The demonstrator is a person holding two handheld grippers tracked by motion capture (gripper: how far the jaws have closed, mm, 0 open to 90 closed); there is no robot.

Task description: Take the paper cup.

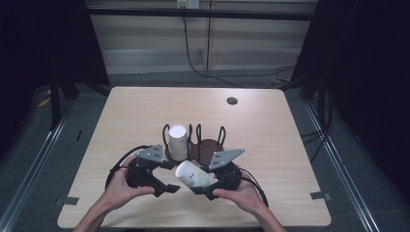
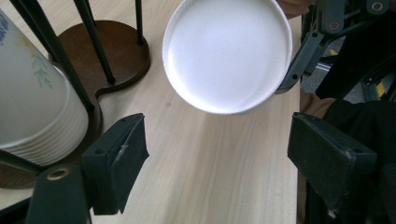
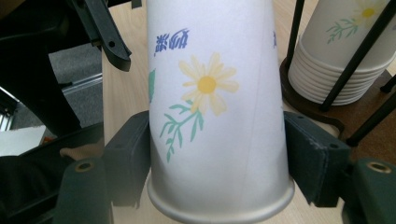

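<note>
A white paper cup (image 1: 193, 175) with a daisy print is held tilted above the table's near edge, my right gripper (image 1: 200, 180) shut on its sides. In the right gripper view both pads (image 3: 133, 154) press the cup (image 3: 215, 93) near its rolled rim. The cup's round white base (image 2: 227, 53) faces my left gripper (image 2: 217, 140), whose jaws stand wide apart with nothing between them, a little short of the cup. In the high view the left gripper (image 1: 169, 176) sits just left of the cup.
A stack of matching cups (image 1: 178, 141) stands upside down in a black wire holder on a dark wooden base (image 1: 209, 147), just beyond both grippers. The stack (image 2: 32, 107) is close to my left jaw. A dark round grommet (image 1: 232, 101) sits far right.
</note>
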